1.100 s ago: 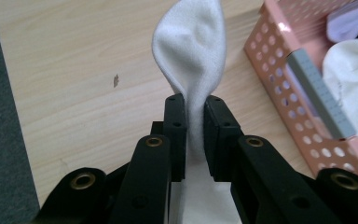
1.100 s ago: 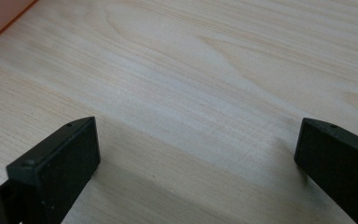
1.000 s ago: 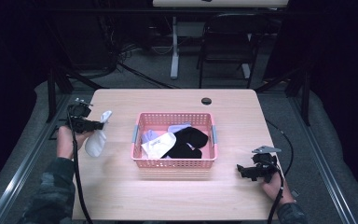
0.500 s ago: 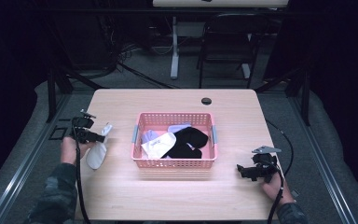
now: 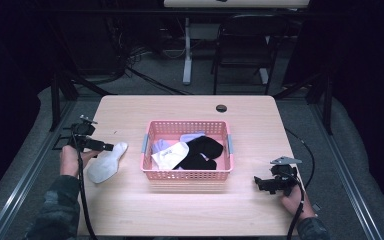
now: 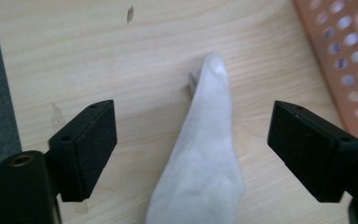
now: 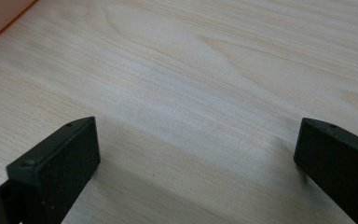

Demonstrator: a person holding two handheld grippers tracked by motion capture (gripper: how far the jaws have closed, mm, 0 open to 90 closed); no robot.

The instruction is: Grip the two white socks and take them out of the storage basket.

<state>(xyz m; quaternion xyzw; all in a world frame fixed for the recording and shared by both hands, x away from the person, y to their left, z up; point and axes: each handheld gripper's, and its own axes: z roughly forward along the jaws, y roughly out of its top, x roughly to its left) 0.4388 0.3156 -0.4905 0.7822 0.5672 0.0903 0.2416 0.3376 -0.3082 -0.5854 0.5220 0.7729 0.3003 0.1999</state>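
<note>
A white sock (image 5: pixel 107 161) lies flat on the wooden table, left of the pink basket (image 5: pixel 185 175). My left gripper (image 5: pixel 109 147) hovers over its toe end. Its jaws have just been opening and now stand wide apart. In the left gripper view the white sock (image 6: pixel 205 154) runs up between the jaws of my left gripper (image 6: pixel 193 135), and neither pad touches it. My right gripper (image 5: pixel 258 182) rests near the table's front right, open. In its own view my right gripper (image 7: pixel 196 154) has nothing but bare wood between its jaws.
The pink basket holds a black sock (image 5: pixel 202 150), a white sock (image 5: pixel 170 155) and pale cloth. Its perforated wall (image 6: pixel 340 51) shows at the right edge of the left gripper view. A dark round cap (image 5: pixel 221 108) sits at the table's back edge.
The left gripper came down toward the table with the white sock and let it go. The sock hung from the jaws before and now lies flat. The right gripper kept still.
</note>
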